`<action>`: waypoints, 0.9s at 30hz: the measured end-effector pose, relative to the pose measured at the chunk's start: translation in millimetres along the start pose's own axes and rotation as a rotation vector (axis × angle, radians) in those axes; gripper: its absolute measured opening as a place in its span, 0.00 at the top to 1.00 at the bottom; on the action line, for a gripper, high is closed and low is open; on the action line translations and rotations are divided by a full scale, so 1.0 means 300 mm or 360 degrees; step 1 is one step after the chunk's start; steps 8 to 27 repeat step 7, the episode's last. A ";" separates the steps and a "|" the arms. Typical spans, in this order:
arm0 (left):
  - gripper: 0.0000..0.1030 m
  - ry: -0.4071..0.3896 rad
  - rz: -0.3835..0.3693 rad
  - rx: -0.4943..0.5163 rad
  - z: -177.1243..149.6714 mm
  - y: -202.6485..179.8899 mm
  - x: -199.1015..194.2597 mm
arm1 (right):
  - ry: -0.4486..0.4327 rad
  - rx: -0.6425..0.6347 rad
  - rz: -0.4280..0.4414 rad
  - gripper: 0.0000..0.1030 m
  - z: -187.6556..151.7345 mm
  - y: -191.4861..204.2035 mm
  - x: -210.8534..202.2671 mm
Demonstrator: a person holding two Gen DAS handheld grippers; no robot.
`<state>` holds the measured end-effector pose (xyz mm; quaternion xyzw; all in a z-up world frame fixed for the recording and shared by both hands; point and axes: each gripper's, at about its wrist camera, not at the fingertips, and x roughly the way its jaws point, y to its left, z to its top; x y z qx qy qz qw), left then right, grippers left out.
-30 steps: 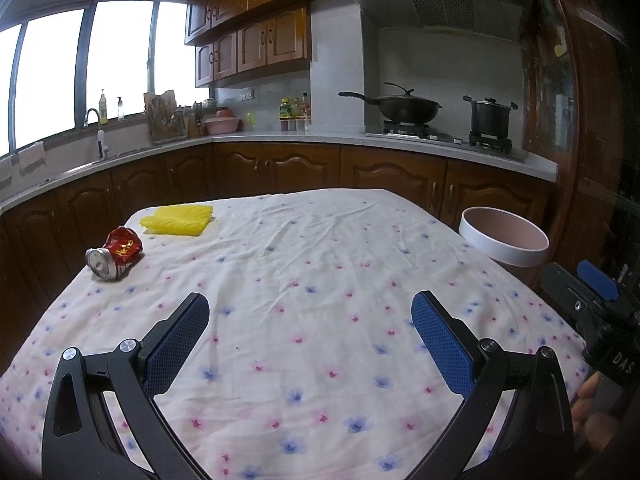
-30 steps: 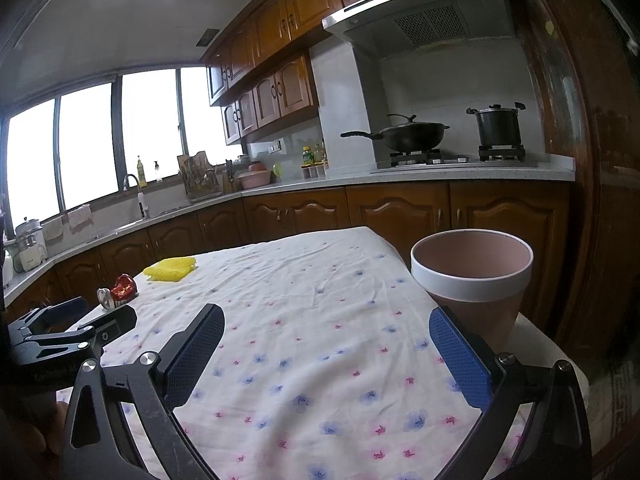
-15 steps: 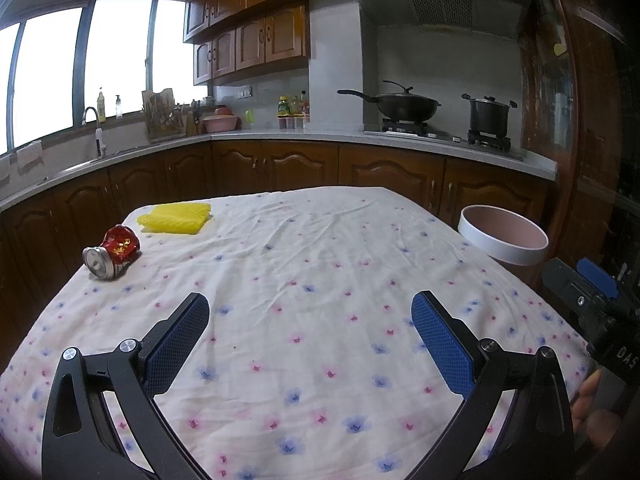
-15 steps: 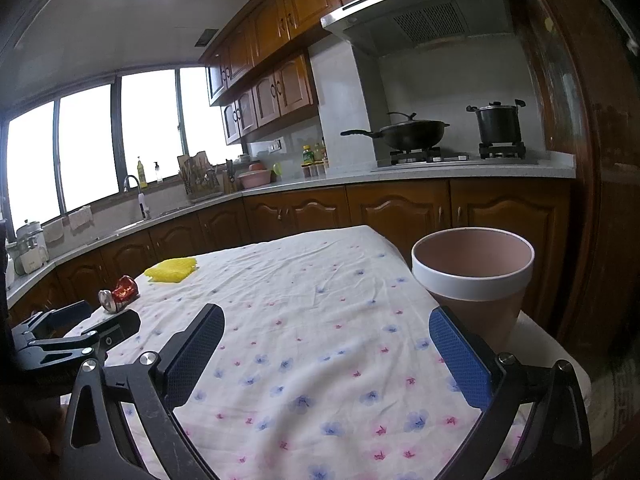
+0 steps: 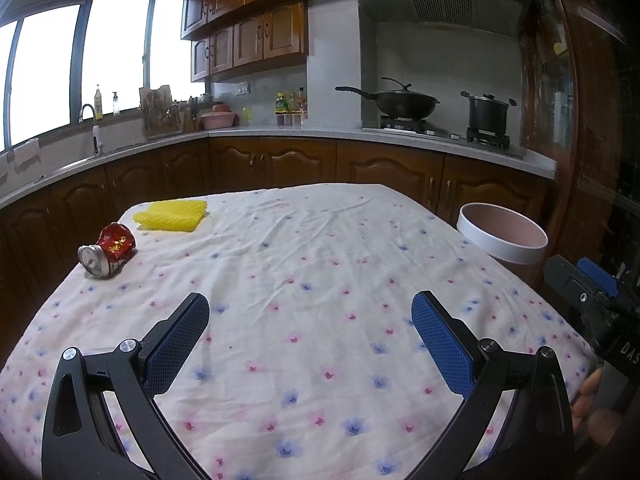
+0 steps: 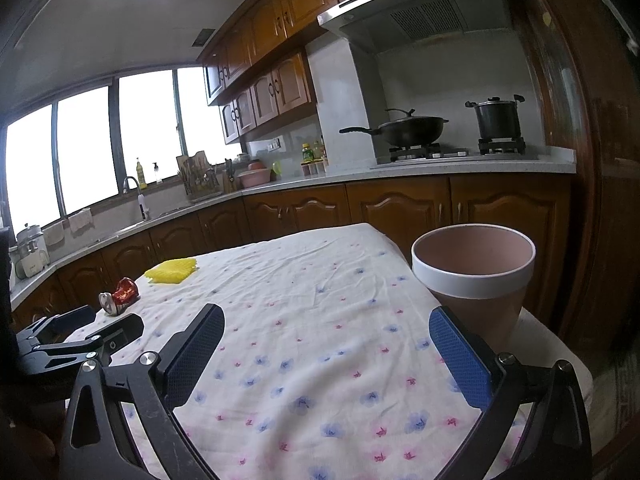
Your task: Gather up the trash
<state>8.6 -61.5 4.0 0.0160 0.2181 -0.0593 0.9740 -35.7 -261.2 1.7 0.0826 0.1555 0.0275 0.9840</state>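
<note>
Nearest to the cameras, the left gripper [image 5: 310, 336] hangs above the near part of the table [image 5: 320, 360] with its jaws wide apart and nothing between the blue pads [image 5: 180, 344]. The right gripper [image 6: 326, 354] is also spread wide and empty, over the near right part of the same table. In the right wrist view the left gripper [image 6: 86, 330] appears at the left edge, low over the near left corner of the table. In the left wrist view a part of the right gripper [image 5: 592, 292] shows at the right edge, and below it some fingers of a hand [image 5: 588, 396] are visible.

The table is covered by a white cloth [image 6: 320, 320] with small pink and blue flowers, a little wrinkled.

At the right edge of the table stands a pink bin [image 6: 476, 276] with a white rim, open at the top. I cannot tell if it touches the table.

Farther, close to the left edge, a crushed red can [image 5: 108, 248] lies on its side, its silver end turned toward the near left. Just behind it, at the far left corner, a yellow sponge cloth [image 5: 172, 216] lies flat on the cloth, apart from the can.

Behind the table runs the kitchen counter [image 5: 280, 132] with wooden cabinets. A black wok [image 5: 404, 102] and a black pot [image 5: 488, 112] stand on the stove, and a sink tap [image 5: 90, 114] is under the windows.
</note>
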 end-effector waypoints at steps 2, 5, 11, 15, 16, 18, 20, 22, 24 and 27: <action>0.00 0.0004 -0.0003 0.0001 0.003 0.000 0.004 | 0.0002 0.0002 -0.0001 0.00 -0.002 0.006 -0.002; 0.00 0.0018 -0.0019 -0.0006 0.008 0.005 0.014 | 0.0003 0.0000 0.0000 0.00 0.001 0.000 0.000; 0.00 0.0026 -0.0028 -0.0008 0.011 0.006 0.020 | 0.0009 0.0002 0.0000 0.00 0.002 0.003 -0.002; 0.00 0.0026 -0.0028 -0.0008 0.011 0.006 0.020 | 0.0009 0.0002 0.0000 0.00 0.002 0.003 -0.002; 0.00 0.0026 -0.0028 -0.0008 0.011 0.006 0.020 | 0.0009 0.0002 0.0000 0.00 0.002 0.003 -0.002; 0.00 0.0026 -0.0028 -0.0008 0.011 0.006 0.020 | 0.0009 0.0002 0.0000 0.00 0.002 0.003 -0.002; 0.00 0.0026 -0.0028 -0.0008 0.011 0.006 0.020 | 0.0009 0.0002 0.0000 0.00 0.002 0.003 -0.002; 0.00 0.0026 -0.0028 -0.0008 0.011 0.006 0.020 | 0.0009 0.0002 0.0000 0.00 0.002 0.003 -0.002; 0.00 0.0026 -0.0028 -0.0008 0.011 0.006 0.020 | 0.0009 0.0002 0.0000 0.00 0.002 0.003 -0.002; 0.00 0.0026 -0.0028 -0.0008 0.011 0.006 0.020 | 0.0009 0.0002 0.0000 0.00 0.002 0.003 -0.002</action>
